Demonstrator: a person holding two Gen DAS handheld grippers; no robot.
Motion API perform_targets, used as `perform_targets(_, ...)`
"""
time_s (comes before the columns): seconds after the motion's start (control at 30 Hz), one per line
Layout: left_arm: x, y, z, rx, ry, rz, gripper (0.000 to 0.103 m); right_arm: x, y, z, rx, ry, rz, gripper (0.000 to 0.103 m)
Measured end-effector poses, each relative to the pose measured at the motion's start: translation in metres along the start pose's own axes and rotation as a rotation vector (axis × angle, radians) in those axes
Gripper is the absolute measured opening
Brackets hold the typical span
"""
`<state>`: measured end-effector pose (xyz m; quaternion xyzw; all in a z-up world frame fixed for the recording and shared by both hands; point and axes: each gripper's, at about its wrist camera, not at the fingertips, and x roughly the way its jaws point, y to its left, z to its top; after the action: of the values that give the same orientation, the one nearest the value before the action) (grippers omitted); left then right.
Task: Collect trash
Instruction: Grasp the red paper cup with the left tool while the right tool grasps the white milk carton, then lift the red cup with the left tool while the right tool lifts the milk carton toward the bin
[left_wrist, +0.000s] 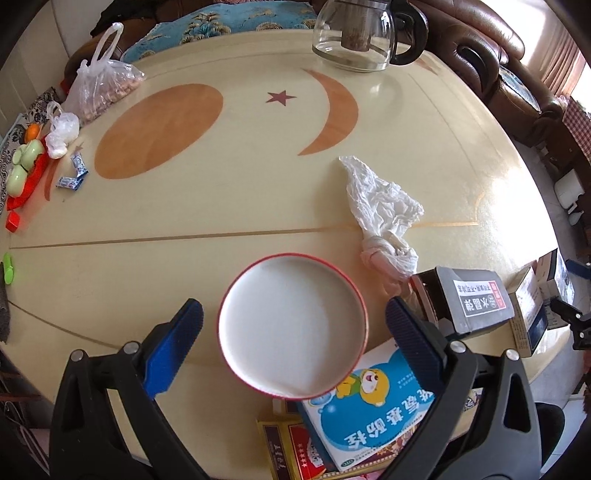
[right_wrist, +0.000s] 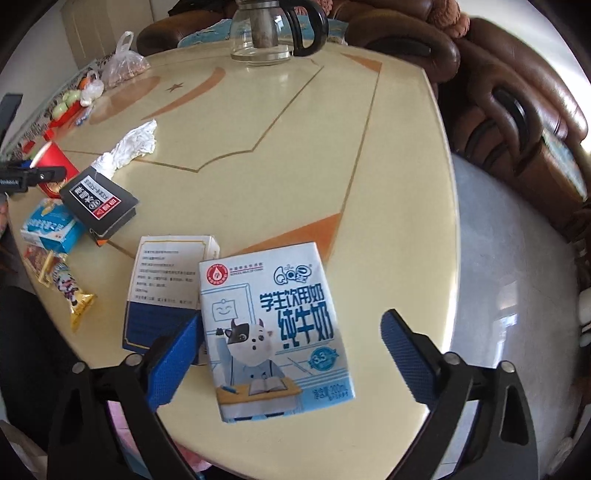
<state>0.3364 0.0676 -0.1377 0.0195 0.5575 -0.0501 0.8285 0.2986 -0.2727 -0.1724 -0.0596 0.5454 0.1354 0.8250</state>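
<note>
A red paper cup with a white inside stands upright on the cream table. My left gripper is open over it, one blue finger on each side with a small gap at both. A blue-and-white milk carton lies flat near the table's front edge. My right gripper is open around it: the left finger sits at the carton's left edge and the right finger stands well clear. A crumpled white tissue lies beyond the cup.
Close by lie a black box, a blue box with a bear picture, a white-and-navy box and a gold snack wrapper. A glass teapot and a plastic bag stand far back. A brown sofa borders the table.
</note>
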Motion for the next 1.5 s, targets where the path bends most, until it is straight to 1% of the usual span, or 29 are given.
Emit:
perform_targets(0.07,0.001,0.0,0.001,0.009,0.005,-0.001,0.088,0.003,-0.002,0.0,0.01,0.003,0.013,0.09)
perform_targets(0.13,0.003,-0.001,0.001,0.023,0.01,-0.006,0.085,0.005,0.0,0.0,0.006,0.008,0.019,0.085)
perform_targets(0.17,0.003,-0.003,0.0,0.033,0.014,-0.006,0.082,0.005,0.0,0.001,0.005,0.01,0.019,0.083)
perform_targets(0.2,0.004,-0.003,0.0,0.038,0.017,-0.003,0.079,0.007,0.001,0.002,0.005,0.014,0.02,0.08)
perform_targets(0.27,0.005,-0.004,0.0,0.047,0.016,0.004,0.077,0.01,0.001,0.003,0.006,0.027,0.028,0.079)
perform_targets(0.3,0.005,-0.005,-0.001,0.052,0.013,0.016,0.072,0.012,0.001,0.003,0.009,0.033,0.024,0.078)
perform_targets(0.33,0.006,-0.005,-0.001,0.055,0.014,0.024,0.071,0.014,0.001,0.002,0.01,0.04,0.025,0.076)
perform_targets(0.4,0.006,-0.003,0.0,0.054,0.02,0.016,0.07,0.017,0.001,0.002,0.016,0.047,0.025,0.073)
perform_targets(0.43,0.006,-0.003,0.001,0.053,0.021,0.012,0.07,0.018,0.0,0.002,0.025,0.049,0.029,0.069)
perform_targets(0.5,0.007,-0.002,0.002,0.058,0.024,0.008,0.07,0.018,-0.001,0.003,0.039,0.048,0.034,0.065)
perform_targets(0.7,0.006,0.002,0.002,0.05,0.018,0.002,0.068,0.018,-0.003,0.004,0.087,0.042,0.032,0.065)
perform_targets(1.0,-0.007,0.008,0.003,0.034,-0.016,0.017,0.068,0.004,-0.009,0.008,0.136,-0.006,-0.01,0.064)
perform_targets(1.1,-0.016,0.011,0.003,0.026,-0.034,0.021,0.068,-0.007,-0.006,0.011,0.124,-0.031,-0.044,0.064)
perform_targets(1.2,-0.028,0.013,0.003,0.027,-0.057,0.027,0.068,-0.018,-0.002,0.013,0.125,-0.049,-0.048,0.064)
perform_targets(1.27,-0.04,0.014,0.003,0.03,-0.074,0.034,0.068,-0.028,0.002,0.014,0.117,-0.065,-0.063,0.064)
perform_targets(1.5,-0.087,0.014,-0.011,0.046,-0.134,0.047,0.068,-0.069,0.022,0.015,0.106,-0.127,-0.066,0.064)
